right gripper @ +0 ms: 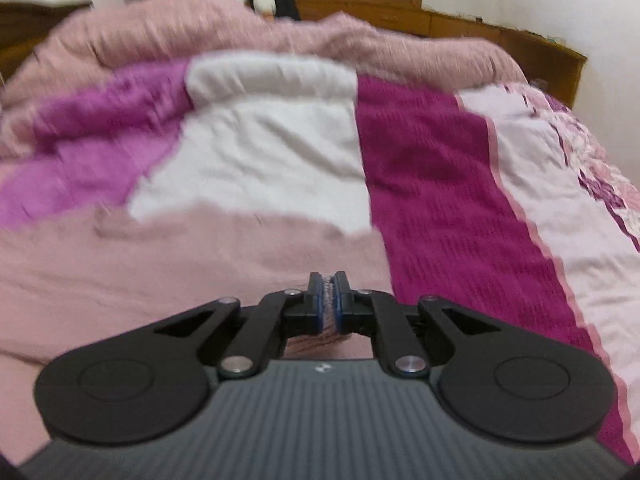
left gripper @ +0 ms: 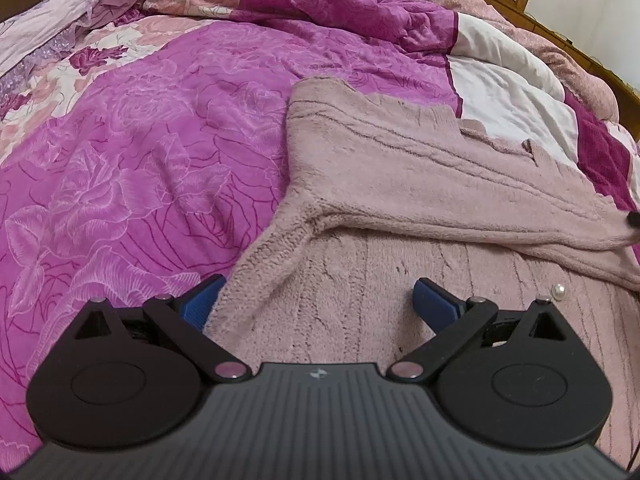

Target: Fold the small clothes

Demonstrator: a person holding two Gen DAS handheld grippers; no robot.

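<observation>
Sweater (left gripper: pixel 400 184) partly folded on quilt (left gripper: pixel 140 160), sleeve laid across toward 3 o'clock; right gripper (right gripper: pixel 328 300) clamped on knit edge, left gripper (left gripper: pixel 320 300) spread wide, empty; more folds left

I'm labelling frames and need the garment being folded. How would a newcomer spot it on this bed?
Start at the magenta rose-print quilt covering the bed. On its right side lies the fuzzy dusty-pink knit sweater, one sleeve folded across its body. Unlike the smooth printed bedding, it is plain, fluffy and cable-ribbed.
</observation>
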